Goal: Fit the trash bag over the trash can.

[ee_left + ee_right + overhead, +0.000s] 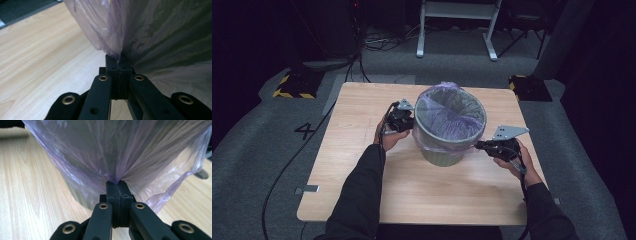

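Both grippers, left [408,121] at nine o'clock and right [480,145] at four, have jaws clamped on the purple liner [447,95]; a hard tug could tear it or tip the bin [443,152] on the desk [362,110].

Both grippers clamped shut
Left gripper [406,121] and right gripper [484,146] face each other, forearms reaching in from the table's near edge

Dim room, grey carpet floor [257,130], light wooden table [362,165], white metal frame [457,20] behind, yellow-black striped blocks [292,85]
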